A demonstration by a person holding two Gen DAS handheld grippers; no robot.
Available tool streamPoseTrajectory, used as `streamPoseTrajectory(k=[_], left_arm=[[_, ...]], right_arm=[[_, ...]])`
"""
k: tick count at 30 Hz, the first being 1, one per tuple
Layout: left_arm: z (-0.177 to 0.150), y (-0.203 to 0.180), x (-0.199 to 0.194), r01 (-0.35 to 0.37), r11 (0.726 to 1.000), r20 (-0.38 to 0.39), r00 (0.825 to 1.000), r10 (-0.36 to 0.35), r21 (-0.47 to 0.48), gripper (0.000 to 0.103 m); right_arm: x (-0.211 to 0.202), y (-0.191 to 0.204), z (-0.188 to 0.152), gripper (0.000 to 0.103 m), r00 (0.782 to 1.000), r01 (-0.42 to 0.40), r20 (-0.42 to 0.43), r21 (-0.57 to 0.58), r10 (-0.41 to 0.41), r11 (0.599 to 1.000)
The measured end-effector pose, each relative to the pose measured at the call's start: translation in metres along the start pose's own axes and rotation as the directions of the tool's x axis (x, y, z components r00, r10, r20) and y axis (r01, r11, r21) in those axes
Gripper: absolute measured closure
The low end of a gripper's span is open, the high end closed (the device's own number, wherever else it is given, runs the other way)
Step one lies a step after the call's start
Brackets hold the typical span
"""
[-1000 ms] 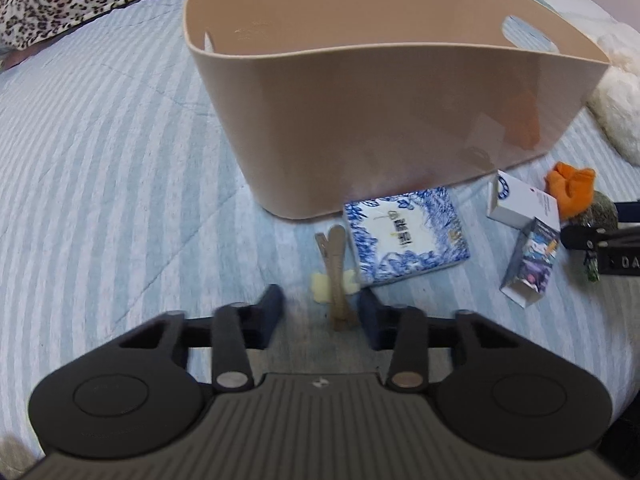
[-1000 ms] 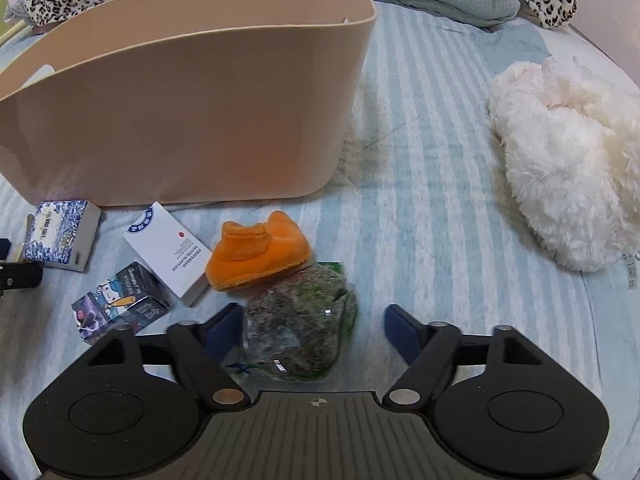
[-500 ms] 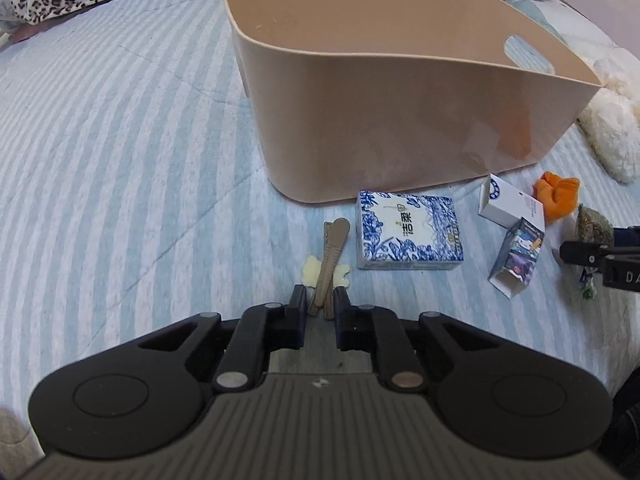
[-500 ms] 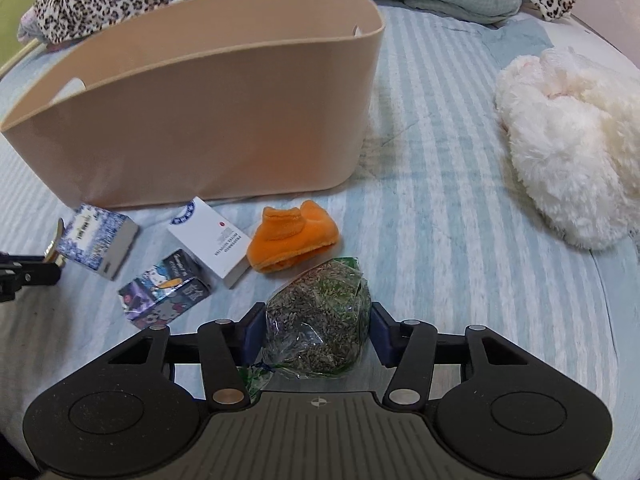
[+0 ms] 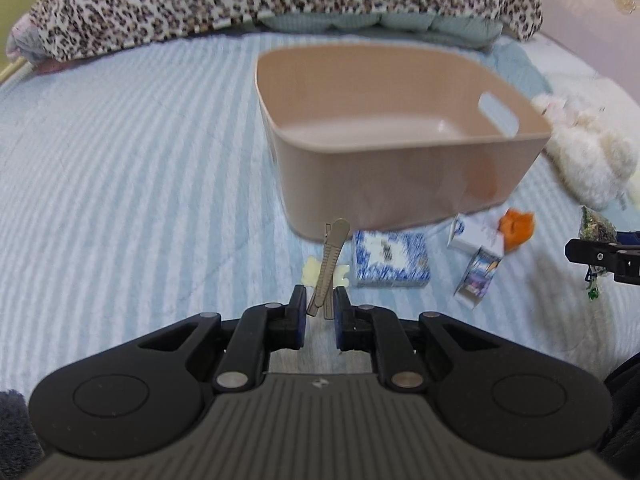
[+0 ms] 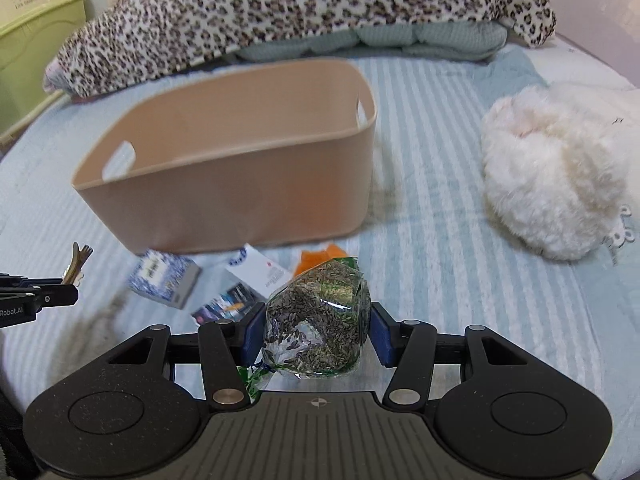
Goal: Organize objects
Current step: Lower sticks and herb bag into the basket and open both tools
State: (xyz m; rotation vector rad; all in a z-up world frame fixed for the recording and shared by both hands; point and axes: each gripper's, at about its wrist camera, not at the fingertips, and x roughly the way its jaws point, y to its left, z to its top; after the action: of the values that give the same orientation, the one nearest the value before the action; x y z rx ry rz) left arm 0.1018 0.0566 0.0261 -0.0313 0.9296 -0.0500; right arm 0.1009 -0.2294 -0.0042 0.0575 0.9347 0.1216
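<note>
Hair clip (image 5: 329, 268) sits pinched in my left gripper (image 5: 319, 308), pointing to twelve o'clock. My right gripper (image 6: 316, 336) clamps the herb bag (image 6: 316, 320); the basket (image 6: 240, 196) lies at eleven o'clock

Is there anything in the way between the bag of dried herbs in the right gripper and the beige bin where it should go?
Nothing visible blocks it. The right gripper holds the bag of dried herbs above the bed, and the beige bin stands open-topped ahead. The white box and orange item lie low on the bedspread between them, below the bag.
</note>
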Motion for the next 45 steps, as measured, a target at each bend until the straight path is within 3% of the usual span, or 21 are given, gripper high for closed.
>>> streamPoseTrajectory(k=[10, 19, 25, 31, 36, 41, 42, 43, 44, 45], left_arm=[[0.044, -0.008, -0.044, 0.012, 1.0, 0.167, 0.986, -0.015, 0.021, 0.088], [0.102, -0.019, -0.021, -0.037, 0.999, 0.241, 0.97, 0.029, 0.027, 0.088], [0.124, -0.025, 0.038, -0.065, 0.997, 0.171, 0.983, 0.058, 0.035, 0.088], [0.127, -0.027, 0.096, -0.068, 0.997, 0.059, 0.996, 0.066, 0.038, 0.088], [0.12, -0.028, 0.121, -0.077, 0.995, -0.009, 0.997, 0.077, 0.06, 0.088], [0.118, -0.033, 0.121, -0.087, 0.994, -0.007, 0.996, 0.087, 0.072, 0.087], [0.119, -0.033, 0.118, -0.082, 0.994, -0.001, 0.997, 0.082, 0.069, 0.084], [0.119, -0.033, 0.113, -0.075, 0.995, 0.002, 0.997, 0.075, 0.064, 0.067], [0.121, -0.033, 0.107, -0.074, 0.996, 0.009, 0.997, 0.074, 0.057, 0.058], [0.122, -0.033, 0.1, -0.08, 0.996, 0.025, 0.997, 0.079, 0.05, 0.039]], right_arm=[[-0.041, 0.004, 0.045, 0.052, 0.985, -0.021, 0.172, -0.012, 0.023, 1.0], [-0.031, 0.017, 0.105, 0.052, 0.963, -0.01, 0.27, -0.047, 0.022, 0.999], [0.012, 0.021, 0.135, 0.052, 0.974, 0.0, 0.228, -0.062, 0.014, 0.998], [0.066, 0.027, 0.138, 0.052, 0.99, 0.021, 0.14, -0.086, -0.008, 0.996], [0.095, 0.029, 0.127, 0.052, 0.996, 0.032, 0.081, -0.112, -0.023, 0.993], [0.111, 0.032, 0.118, 0.052, 0.998, 0.06, 0.039, -0.155, -0.054, 0.986], [0.111, 0.032, 0.117, 0.05, 0.998, 0.063, 0.039, -0.161, -0.057, 0.985], [0.11, 0.033, 0.117, 0.042, 0.998, 0.062, 0.04, -0.16, -0.056, 0.985], [0.107, 0.032, 0.118, 0.042, 0.998, 0.056, 0.043, -0.149, -0.05, 0.987], [0.103, 0.03, 0.119, 0.041, 0.998, 0.047, 0.049, -0.136, -0.04, 0.99]])
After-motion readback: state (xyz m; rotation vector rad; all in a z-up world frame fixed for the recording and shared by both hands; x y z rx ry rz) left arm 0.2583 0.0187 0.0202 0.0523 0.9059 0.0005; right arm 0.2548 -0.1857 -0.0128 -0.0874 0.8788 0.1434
